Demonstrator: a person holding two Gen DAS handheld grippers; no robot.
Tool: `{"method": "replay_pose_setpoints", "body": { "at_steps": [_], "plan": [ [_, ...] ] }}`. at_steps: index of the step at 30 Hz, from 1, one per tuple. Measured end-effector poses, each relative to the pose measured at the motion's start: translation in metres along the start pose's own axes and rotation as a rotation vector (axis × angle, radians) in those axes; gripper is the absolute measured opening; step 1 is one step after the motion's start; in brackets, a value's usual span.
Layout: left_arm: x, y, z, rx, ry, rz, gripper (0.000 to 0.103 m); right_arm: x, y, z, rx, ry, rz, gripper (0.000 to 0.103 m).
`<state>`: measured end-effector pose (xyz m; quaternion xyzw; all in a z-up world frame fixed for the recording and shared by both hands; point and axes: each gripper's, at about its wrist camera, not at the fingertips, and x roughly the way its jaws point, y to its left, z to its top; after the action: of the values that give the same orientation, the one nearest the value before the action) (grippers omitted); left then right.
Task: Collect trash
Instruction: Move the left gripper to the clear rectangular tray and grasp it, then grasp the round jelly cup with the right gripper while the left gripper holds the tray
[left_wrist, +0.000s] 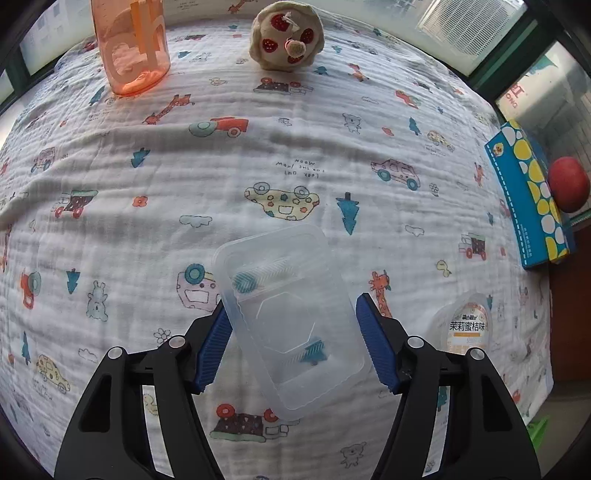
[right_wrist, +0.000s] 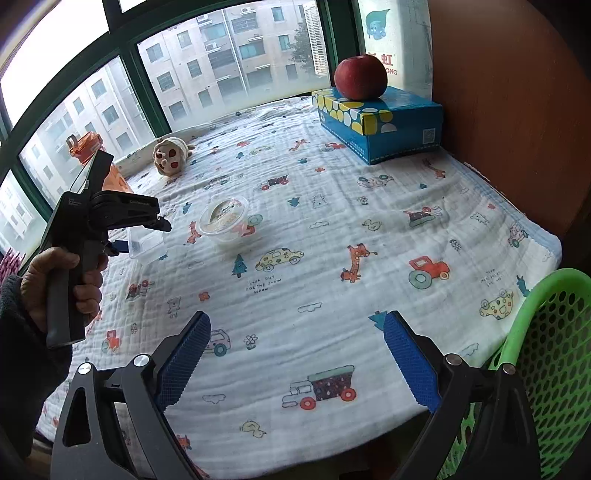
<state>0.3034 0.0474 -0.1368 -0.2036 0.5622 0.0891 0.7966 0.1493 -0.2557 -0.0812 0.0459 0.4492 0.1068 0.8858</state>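
Clear plastic tray (left_wrist: 291, 325) lying flat on the cartoon-print cloth (left_wrist: 295, 155), slanted, set between the blue pads of the left gripper (left_wrist: 293, 343). Left pad (left_wrist: 212, 354) against the tray's left rim or just shy of it, cannot tell which; right pad (left_wrist: 376, 347) standing just off the right rim, a sliver of cloth showing between. Jaws partly apart, not yet clamped on the tray, nothing lifted. Far left at the cloth's back edge, an orange bottle (left_wrist: 131, 48); right of it a round plush toy (left_wrist: 286, 35). Right of the gripper, a small lidded cup (left_wrist: 463, 325) on the cloth, well clear of the tray. Further right, a blue tissue box (left_wrist: 532, 199) with a red apple (left_wrist: 567, 184) touching it. From the right wrist view: a hand (right_wrist: 62, 288) at the left edge gripping the left tool's handle, tray under its tip, cup just beside. Right gripper (right_wrist: 295, 358) low over bare cloth, jaws spread wide, holding nothing. Green perforated basket (right_wrist: 550, 354) at the far right, beside the table edge.
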Motion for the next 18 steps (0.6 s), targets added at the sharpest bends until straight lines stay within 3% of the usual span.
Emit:
{"method": "replay_pose_setpoints", "body": {
  "at_steps": [13,18],
  "plan": [
    [-0.037,0.025,-0.020,0.079,-0.010,-0.089,0.063,0.047,0.046,0.034,-0.097,0.004,0.024,0.091],
    [-0.045,0.032,-0.029,0.095,-0.008,-0.110,0.063,0.076,0.062,0.049,-0.124,0.021,0.028,0.087]
  ]
}}
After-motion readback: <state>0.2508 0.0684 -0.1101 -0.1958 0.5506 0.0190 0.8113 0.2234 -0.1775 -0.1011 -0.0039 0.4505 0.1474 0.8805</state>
